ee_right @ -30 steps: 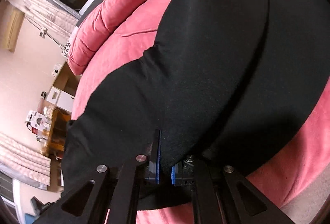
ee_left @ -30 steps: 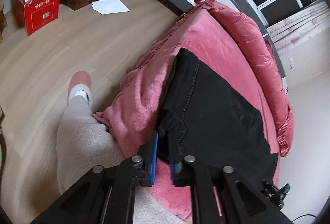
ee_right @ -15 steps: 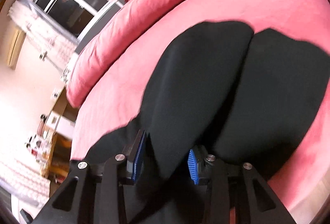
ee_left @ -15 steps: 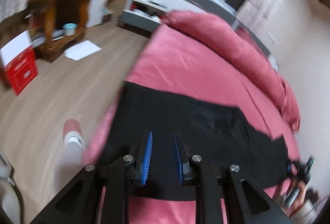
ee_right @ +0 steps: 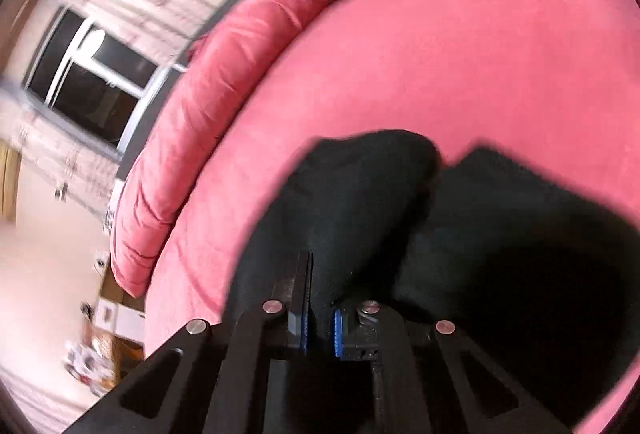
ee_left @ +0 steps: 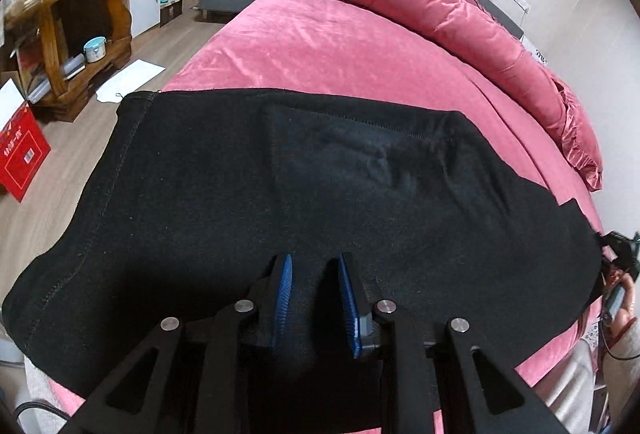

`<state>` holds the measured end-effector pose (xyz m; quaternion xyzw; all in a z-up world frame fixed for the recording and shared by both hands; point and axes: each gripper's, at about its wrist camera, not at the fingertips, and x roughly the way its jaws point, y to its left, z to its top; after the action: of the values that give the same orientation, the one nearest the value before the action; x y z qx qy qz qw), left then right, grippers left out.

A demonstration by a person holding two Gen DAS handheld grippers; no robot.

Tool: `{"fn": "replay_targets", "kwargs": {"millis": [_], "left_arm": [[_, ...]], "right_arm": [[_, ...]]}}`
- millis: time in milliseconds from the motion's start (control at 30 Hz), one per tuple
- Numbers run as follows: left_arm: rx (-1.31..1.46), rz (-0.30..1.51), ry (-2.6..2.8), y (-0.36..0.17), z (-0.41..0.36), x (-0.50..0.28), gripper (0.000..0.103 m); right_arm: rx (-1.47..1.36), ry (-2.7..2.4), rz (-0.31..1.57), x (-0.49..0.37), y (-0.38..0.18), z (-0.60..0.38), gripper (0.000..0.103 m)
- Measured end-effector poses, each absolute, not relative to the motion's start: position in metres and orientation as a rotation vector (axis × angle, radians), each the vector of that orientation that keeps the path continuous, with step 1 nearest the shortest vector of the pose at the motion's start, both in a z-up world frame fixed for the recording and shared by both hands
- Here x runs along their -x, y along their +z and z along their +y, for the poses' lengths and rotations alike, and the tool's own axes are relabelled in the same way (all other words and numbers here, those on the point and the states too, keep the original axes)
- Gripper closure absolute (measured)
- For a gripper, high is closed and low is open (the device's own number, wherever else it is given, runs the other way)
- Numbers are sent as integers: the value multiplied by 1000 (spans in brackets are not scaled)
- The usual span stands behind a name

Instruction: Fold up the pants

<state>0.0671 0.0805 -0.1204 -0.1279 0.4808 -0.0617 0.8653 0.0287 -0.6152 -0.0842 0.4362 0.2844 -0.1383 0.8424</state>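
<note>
The black pants [ee_left: 304, 190] lie spread across the near part of a bed with a pink cover [ee_left: 336, 46], waistband seam at the left. My left gripper [ee_left: 314, 274] is open just above the cloth near its front edge, holding nothing. In the right wrist view the pants [ee_right: 500, 242] show as two dark leg ends on the pink cover [ee_right: 460, 34]. My right gripper [ee_right: 320, 298] is shut on a fold of the pants, which rises between the blue pads. The right view is blurred.
A rolled pink duvet [ee_left: 432, 6] lies along the bed's far side. A wooden desk [ee_left: 76, 18], a red box [ee_left: 20, 150] and white paper [ee_left: 128, 78] are on the floor at left. The other gripper [ee_left: 620, 266] shows at the right edge.
My left gripper let go of the waistband, opened and lifted back over the spread pants. My right gripper opened half a second ago and has closed again on the cloth, moving fast.
</note>
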Motion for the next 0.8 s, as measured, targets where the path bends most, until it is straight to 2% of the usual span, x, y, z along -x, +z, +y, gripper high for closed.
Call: {"fn": "replay_targets", "kwargs": {"millis": [100,200,500,567,667,733,767,800], "left_arm": [[278,1005,-128,-121,81,-68,79],[288,999,-126,-122,82,-66,79],[302,999,-130,-122,89,-61,79],[304,997,-129,-122,91,-62,79],[314,985,-124,-121,91,-60,79],[335,963,-126,-119,92,-58,79],[341,960,-125,-118,93,-57,79],[345,960,-125,-118,93,-57,79]], "right_arm": [[-794,-278,551,-11,-50,-601,95],[-767,-317,545,17,-41,-602,95],[-862,-427,688,52,-105,-624,94],[-905,-427,677,55,-110,-630,94],[-937,-415,640,62,-103,-636,86],[-952,-434,596,68,-98,-644,86],[-962,-440,588,68,-97,-647,87],[-968,-447,592,70,-96,-650,96]]}}
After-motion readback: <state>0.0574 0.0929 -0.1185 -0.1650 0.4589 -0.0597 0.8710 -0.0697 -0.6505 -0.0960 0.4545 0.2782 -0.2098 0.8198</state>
